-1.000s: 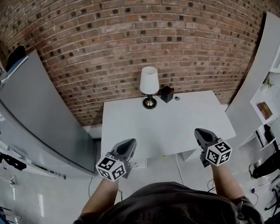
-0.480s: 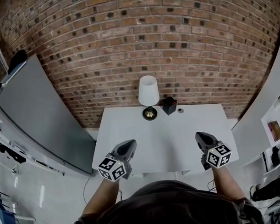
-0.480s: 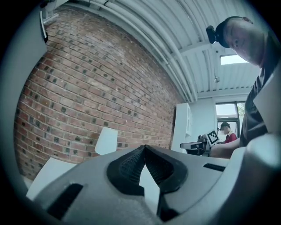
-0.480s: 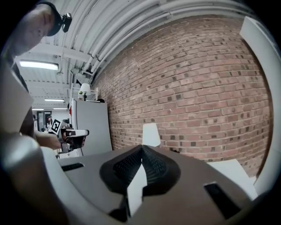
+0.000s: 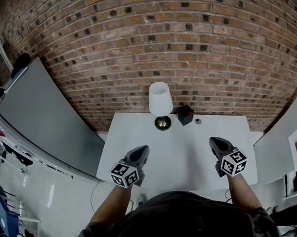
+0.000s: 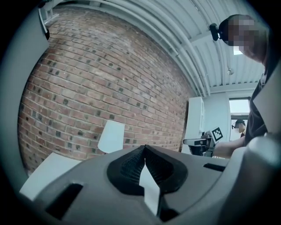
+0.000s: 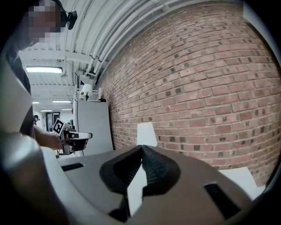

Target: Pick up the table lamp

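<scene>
**Q:** Fig. legend, pls: what had changed vs. a sec. before?

**A:** Head view: the table [image 5: 189, 158] filled more of the frame. The left gripper [image 5: 141, 150] and right gripper [image 5: 213, 140] lay over its near part, whereas a sec. earlier they hung short of its near edge. Judged: the person had stepped up to it. Jaws of both grippers were pressed together, tips meeting, nothing btwn them, same as half a sec. before.

**Q:** And the lamp?

**A:** The lamp [image 5: 160, 104] stood at the table's far edge, close to the brick wall [image 5: 185, 46] and just left of a black box [image 5: 186, 115]. It kept its spot beside the box, so only the viewpoint had moved. It was well apart from both grippers, ahead of the gap btwn them and somewhat nearer the left one's line.

**Q:** Meaning for the task?

**A:** The lamp rested on the table and was held by neither gripper. Since the gap had been closing, this read as an approach (a judgement). Some reach was left to cover, and the closed jaws would have to part before they could take anything.

**Q:** Which way did it point?

**A:** Long axis vertical. The base [image 5: 163, 123] sat on the tabletop and the shade [image 5: 160, 94] was on top, narrower end up. It was upright, w/ no lean seen. In each gripper view only the white shade showed above that gripper's body, so both pointed approx. toward it.
</scene>
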Demonstrator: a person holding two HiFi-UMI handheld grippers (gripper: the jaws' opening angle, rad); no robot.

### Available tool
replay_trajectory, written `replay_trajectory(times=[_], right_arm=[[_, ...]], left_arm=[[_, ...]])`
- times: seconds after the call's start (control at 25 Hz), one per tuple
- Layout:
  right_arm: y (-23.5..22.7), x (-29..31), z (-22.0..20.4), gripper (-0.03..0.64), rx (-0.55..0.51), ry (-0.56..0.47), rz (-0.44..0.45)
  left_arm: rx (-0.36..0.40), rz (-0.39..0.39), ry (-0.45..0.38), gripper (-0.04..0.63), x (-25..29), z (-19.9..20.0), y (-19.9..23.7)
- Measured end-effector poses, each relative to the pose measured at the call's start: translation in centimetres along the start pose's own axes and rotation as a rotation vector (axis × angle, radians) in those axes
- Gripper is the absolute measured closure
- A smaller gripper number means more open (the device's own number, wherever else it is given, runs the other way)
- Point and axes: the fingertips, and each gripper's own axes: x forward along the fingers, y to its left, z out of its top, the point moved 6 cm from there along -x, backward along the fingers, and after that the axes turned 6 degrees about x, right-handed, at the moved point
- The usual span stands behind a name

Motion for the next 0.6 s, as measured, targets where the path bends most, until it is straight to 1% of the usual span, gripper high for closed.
replay_trajectory(times=[0.08,0.24,0.36,0.6], right_arm=[[0.4,1.0,-0.3,0.623,-0.001,-0.002,-0.015],[1.8,2.8,-0.3,0.623,-0.011,-0.018,-0.073],[3.3,4.2,-0.3,0.623,-0.003,-0.035,-0.098],[4.7,5.4,0.2,0.623,-0.013,-0.034,-0.101]], left_arm=[[0.003,-0.013,0.000,0.591,0.1,-0.2,1.4],[0.033,-0.068,0.000,0.591,-0.1,-0.2,4.4],[0.045,-0.099,0.017,0.591,-0.3,-0.1,6.3],[0.043,-0.113,0.015,0.591,-0.4,-0.3,7.2]])
